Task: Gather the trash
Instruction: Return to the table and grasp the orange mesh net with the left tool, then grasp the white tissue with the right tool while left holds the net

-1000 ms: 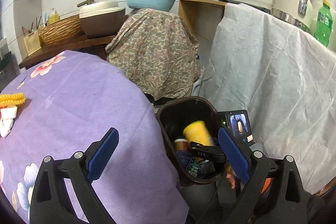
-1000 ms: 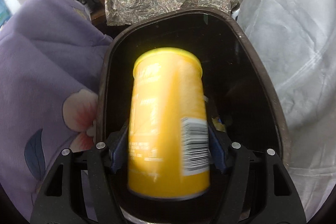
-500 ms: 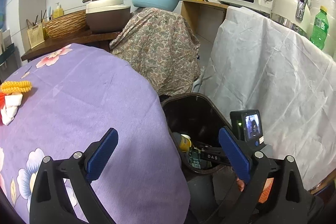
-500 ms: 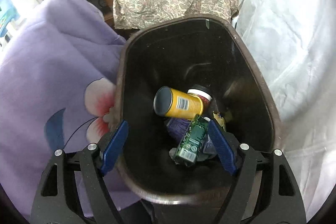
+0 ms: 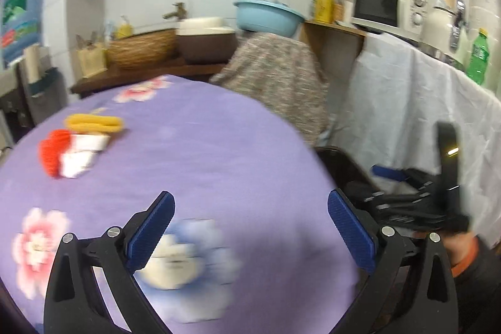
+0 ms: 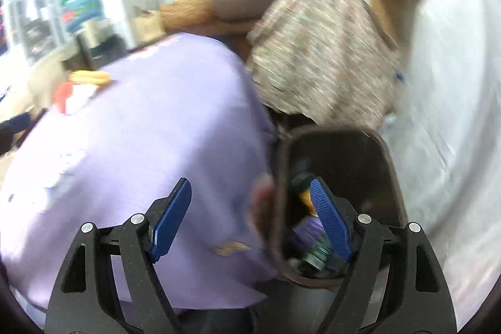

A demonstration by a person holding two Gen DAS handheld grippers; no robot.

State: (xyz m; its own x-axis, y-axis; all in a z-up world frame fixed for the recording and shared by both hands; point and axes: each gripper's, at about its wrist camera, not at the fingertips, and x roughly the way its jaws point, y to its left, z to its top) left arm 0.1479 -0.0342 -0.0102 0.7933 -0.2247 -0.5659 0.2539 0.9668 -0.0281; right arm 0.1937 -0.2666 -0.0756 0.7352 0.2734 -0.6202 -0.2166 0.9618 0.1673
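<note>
Both views are smeared by motion; fine detail is lost throughout.

Trash bin (image 6: 388, 177): dark brown, standing beside the worktop edge. Its lower rim is cut off behind the right claw's frame. In the left wrist view only a dark sliver of its rim (image 5: 338, 158) shows past the cloth.

Bin contents (image 6: 308, 235): a jumble of yellow, purple and green items lying at the bottom, partly hidden by the right claw's blue pad; single items cannot be told apart.

Worktop (image 5: 203, 146): draped in a purple flowered cloth. Near its far left edge lie a yellow item (image 5: 94, 122) and a red-and-white item (image 5: 70, 152), touching or nearly so; what they are cannot be made out.

Left claw (image 5: 250, 227): released, jaws spread wide, nothing between them, angled downward over the cloth.

Right claw (image 6: 250, 215): released, jaws apart and empty, tilted downward, straddling the boundary between cloth and bin. In the left wrist view it (image 5: 404, 177) is seen side-on at the right, blurred, with part of a hand (image 5: 460, 246) below it.
</note>
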